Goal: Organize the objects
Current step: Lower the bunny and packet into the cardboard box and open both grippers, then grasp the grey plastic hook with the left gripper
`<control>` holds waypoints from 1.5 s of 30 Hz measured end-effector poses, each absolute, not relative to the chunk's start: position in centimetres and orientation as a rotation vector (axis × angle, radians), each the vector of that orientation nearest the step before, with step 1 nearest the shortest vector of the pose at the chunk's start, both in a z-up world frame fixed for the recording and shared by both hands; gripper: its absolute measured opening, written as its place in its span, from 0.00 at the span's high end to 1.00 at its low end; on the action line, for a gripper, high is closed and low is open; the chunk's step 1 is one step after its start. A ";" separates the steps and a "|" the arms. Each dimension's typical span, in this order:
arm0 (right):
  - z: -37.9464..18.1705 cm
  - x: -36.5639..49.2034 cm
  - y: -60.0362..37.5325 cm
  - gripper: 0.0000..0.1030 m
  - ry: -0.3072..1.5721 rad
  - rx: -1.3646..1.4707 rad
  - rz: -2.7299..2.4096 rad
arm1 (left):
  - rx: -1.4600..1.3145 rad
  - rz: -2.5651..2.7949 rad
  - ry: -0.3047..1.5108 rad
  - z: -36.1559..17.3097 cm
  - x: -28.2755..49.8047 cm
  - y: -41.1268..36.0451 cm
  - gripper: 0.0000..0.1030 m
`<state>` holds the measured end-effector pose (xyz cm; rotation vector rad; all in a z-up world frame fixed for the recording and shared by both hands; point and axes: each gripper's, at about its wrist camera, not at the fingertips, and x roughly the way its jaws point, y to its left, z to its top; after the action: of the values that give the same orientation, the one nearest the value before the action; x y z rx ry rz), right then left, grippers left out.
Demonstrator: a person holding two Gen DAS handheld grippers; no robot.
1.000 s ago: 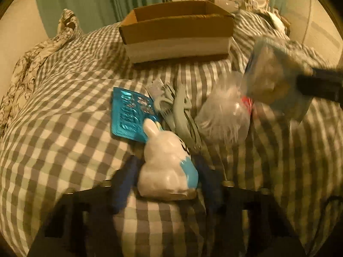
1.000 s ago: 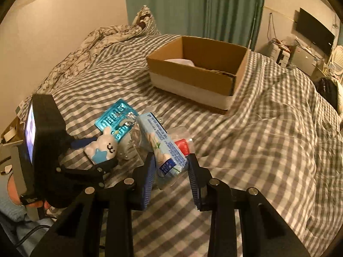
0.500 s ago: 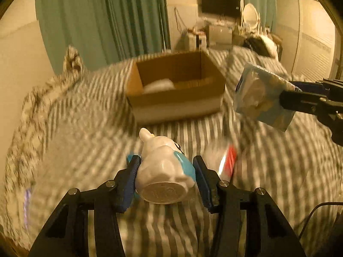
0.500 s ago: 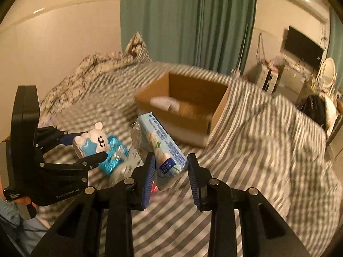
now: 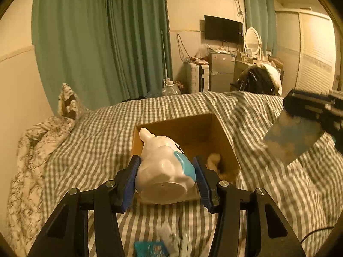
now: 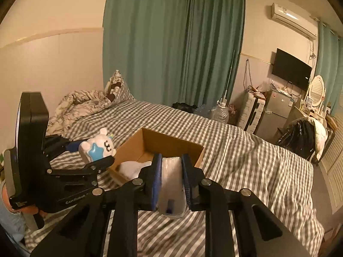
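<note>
My left gripper (image 5: 166,176) is shut on a white and blue rabbit figure (image 5: 163,171) and holds it in the air just in front of an open cardboard box (image 5: 223,137) on the checked bed. The figure also shows in the right wrist view (image 6: 96,147), left of the box (image 6: 133,143). My right gripper (image 6: 171,180) is shut on a pale blue tissue pack (image 6: 171,184) and holds it over the box's near edge. In the left wrist view the tissue pack (image 5: 293,141) hangs at the right of the box. Something white lies inside the box (image 6: 133,168).
A blue packet (image 5: 150,248) and a clear plastic bag (image 5: 169,235) lie on the grey checked bedcover (image 5: 96,150) below my left gripper. A crumpled patterned quilt (image 6: 81,105) is at the bed's far left. Green curtains, a fridge and a television stand beyond the bed.
Both grippers have risen from the bed with their objects and moved forward to the box. The rabbit figure came up off the bedcover. The box now lies close below both grippers.
</note>
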<state>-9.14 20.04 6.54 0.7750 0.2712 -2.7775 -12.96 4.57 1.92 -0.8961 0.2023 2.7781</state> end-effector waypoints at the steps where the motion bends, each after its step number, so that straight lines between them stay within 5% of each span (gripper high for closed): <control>1: 6.2 -10.2 20.0 0.83 0.262 0.791 -2.771 | -0.908 2.775 0.190 1.7 -14.0 4.6 0.50; 17: 0.1 -20.4 20.2 0.81 0.109 0.918 -2.689 | -1.120 2.712 0.165 -5.8 -23.1 5.7 0.47; 21: 0.6 -19.8 21.2 0.48 0.081 0.898 -2.724 | -1.108 2.746 0.153 -5.2 -22.5 5.5 0.22; 26: 4.0 -17.2 21.6 0.34 0.078 0.806 -2.763 | -1.036 2.815 0.169 -2.5 -20.5 4.7 0.08; 33: 8.5 -11.3 20.7 0.09 0.179 0.695 -2.783 | -0.961 2.877 0.194 1.4 -16.1 3.4 0.00; 38: 9.8 -7.0 20.2 0.00 0.240 0.660 -2.766 | -0.968 2.898 0.199 2.6 -12.8 1.9 0.00; 45: 6.7 -2.8 18.5 0.00 0.356 0.738 -2.728 | -1.068 2.899 0.168 0.7 -8.3 -0.2 0.00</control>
<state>-2.78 18.54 6.75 0.7382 0.3557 -2.7276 -8.31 -0.24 0.71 -1.0683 0.1676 2.8992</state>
